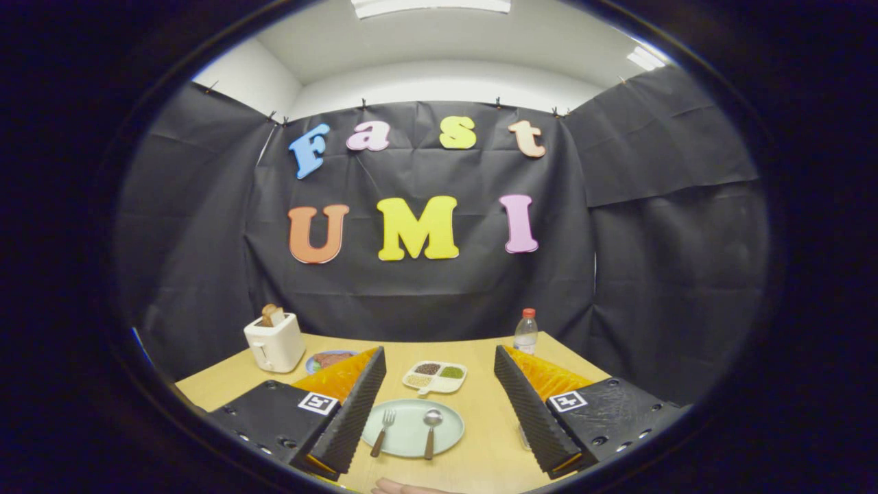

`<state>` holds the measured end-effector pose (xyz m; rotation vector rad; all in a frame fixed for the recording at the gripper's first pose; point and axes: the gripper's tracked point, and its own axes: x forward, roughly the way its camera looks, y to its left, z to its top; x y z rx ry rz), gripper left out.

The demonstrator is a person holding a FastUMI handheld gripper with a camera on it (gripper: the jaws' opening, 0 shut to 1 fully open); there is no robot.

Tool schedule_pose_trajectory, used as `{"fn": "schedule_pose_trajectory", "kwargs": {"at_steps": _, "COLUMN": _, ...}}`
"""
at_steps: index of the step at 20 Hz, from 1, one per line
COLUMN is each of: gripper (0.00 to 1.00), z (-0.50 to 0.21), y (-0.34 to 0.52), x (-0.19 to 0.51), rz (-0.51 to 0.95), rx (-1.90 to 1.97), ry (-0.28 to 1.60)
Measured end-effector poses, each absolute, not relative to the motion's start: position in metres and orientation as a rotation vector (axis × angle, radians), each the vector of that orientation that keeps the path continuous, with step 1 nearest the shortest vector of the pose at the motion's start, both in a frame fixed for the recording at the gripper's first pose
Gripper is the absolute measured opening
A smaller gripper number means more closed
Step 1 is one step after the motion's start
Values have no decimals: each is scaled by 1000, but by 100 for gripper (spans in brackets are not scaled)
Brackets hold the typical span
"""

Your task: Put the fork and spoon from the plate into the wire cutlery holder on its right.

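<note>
A pale green plate (411, 439) lies on the wooden table, low between my two fingers. On it rest a fork (383, 431) to the left and a spoon (431, 432) to the right, both with wooden handles pointing toward me. My gripper (439, 351) hangs above the table, open, with nothing between its fingers. The left finger (353, 412) overlaps the plate's left rim in the view. The right finger (531, 408) stands to the right of the plate. A thin bit of wire peeks out at this finger's inner edge, and whatever lies behind the finger is hidden.
A white toaster (274, 341) with bread stands at the back left, with a small plate of food (329, 358) beside it. A divided white dish (434, 377) sits beyond the green plate. A water bottle (526, 331) stands at the back right. A hand (405, 487) shows at the near edge.
</note>
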<state>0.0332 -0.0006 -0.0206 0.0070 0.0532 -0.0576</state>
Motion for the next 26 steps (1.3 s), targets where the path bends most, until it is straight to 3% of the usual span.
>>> {"fn": "schedule_pose_trajectory", "kwargs": {"at_steps": 26, "gripper": 96, "z": -206, "y": 11, "x": 136, "rz": -55, "rx": -51, "ry": 626}}
